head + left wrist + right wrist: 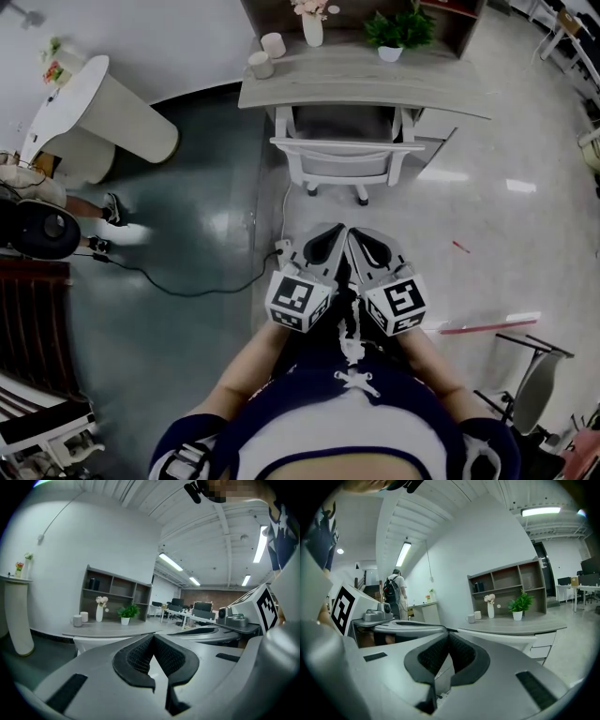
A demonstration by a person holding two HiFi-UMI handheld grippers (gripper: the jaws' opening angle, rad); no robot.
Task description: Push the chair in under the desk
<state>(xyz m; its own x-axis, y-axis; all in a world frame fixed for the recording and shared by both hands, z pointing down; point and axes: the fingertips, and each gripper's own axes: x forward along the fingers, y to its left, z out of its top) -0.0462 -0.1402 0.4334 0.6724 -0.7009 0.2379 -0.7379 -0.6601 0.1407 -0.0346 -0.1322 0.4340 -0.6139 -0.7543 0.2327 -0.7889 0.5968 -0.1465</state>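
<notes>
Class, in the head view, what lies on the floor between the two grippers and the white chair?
Head view: only bare glossy floor between the left gripper, right gripper and the chair; a thin cable passes at the left.

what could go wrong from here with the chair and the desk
The black cable runs over the floor toward the chair; a caster or a foot could snag it. Two cups stand near the left front corner of the desk; a hard shove of the chair might jolt them. The left gripper and right gripper are shut and off the chair; pushing with closed jaws could slip.
</notes>
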